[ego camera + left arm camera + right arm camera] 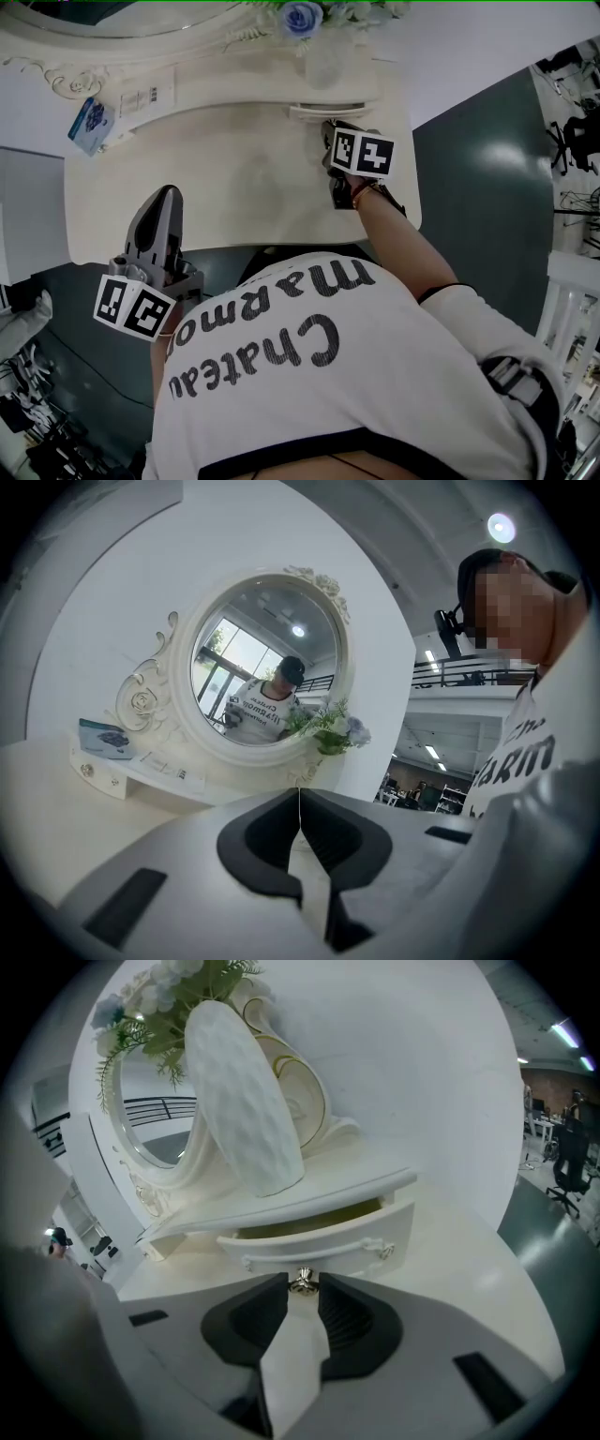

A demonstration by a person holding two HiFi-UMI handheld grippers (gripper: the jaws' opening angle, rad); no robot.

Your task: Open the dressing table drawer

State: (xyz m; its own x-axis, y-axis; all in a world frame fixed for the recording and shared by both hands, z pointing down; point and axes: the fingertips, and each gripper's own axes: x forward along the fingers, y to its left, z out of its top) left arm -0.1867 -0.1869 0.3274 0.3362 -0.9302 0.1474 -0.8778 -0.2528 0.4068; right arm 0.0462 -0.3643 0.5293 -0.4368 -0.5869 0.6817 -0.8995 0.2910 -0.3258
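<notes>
The cream dressing table [234, 187] carries a small right-hand drawer [319, 1246] under a raised shelf; it stands slightly pulled out, with a narrow gap showing above its front. Its metal knob [302, 1283] sits between the dark pads of my right gripper [302, 1290], which press on it from both sides. In the head view the right gripper [330, 129] reaches the drawer [314, 111] and hides the knob. My left gripper [168, 193] hovers over the table's near left edge, shut and empty; in its own view the left gripper [299, 799] has its pads meeting.
A white textured vase [244, 1101] with flowers stands on the shelf right above the drawer. The oval mirror [262, 658] rises behind. A blue box [92, 125] lies on the left shelf above another small drawer [98, 772]. Dark floor lies to the table's right.
</notes>
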